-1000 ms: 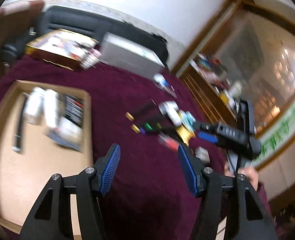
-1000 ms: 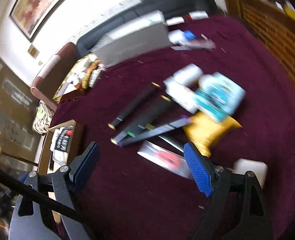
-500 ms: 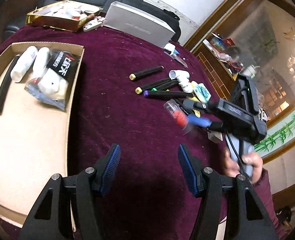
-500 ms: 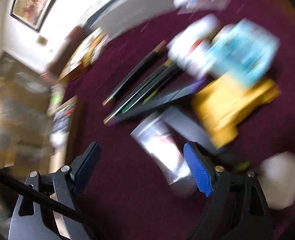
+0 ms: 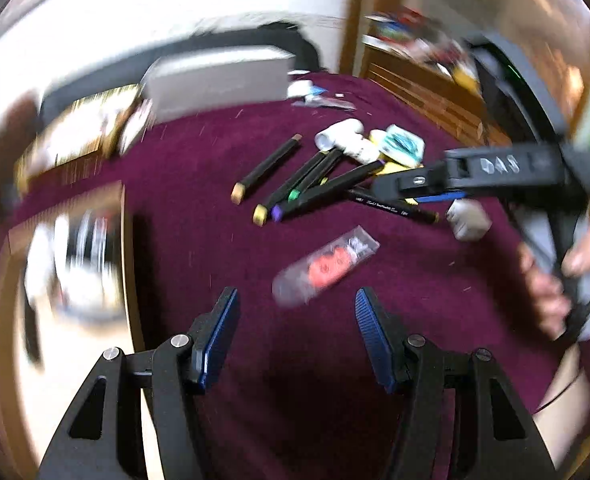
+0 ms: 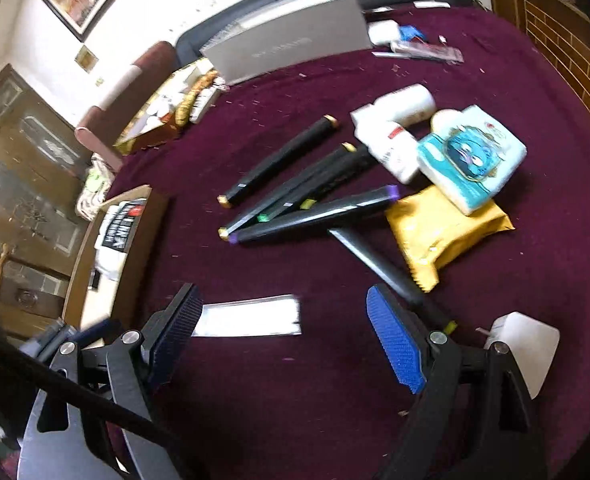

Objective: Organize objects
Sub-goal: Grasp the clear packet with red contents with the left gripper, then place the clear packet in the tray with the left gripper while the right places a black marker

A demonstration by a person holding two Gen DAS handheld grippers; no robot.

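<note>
Both tongs stand open and grip nothing over the desk (image 6: 555, 240), which is spread with a maroon cloth. The landmark is the cluster of black markers (image 6: 295, 184) fanned near its middle. Just in front of the markers, nearer the left tongs (image 5: 295, 332), lies a clear plastic packet with a red item inside (image 5: 327, 266), flat on the cloth. The right tongs (image 6: 287, 336) hover to the right of the markers, above a stray marker (image 5: 391, 208). Behind and right of the markers sit a white bottle (image 6: 407, 104), a blue tissue pack (image 6: 471, 156) and a yellow pouch (image 6: 439, 232). Left of the markers is a cardboard tray (image 6: 81, 264).
</note>
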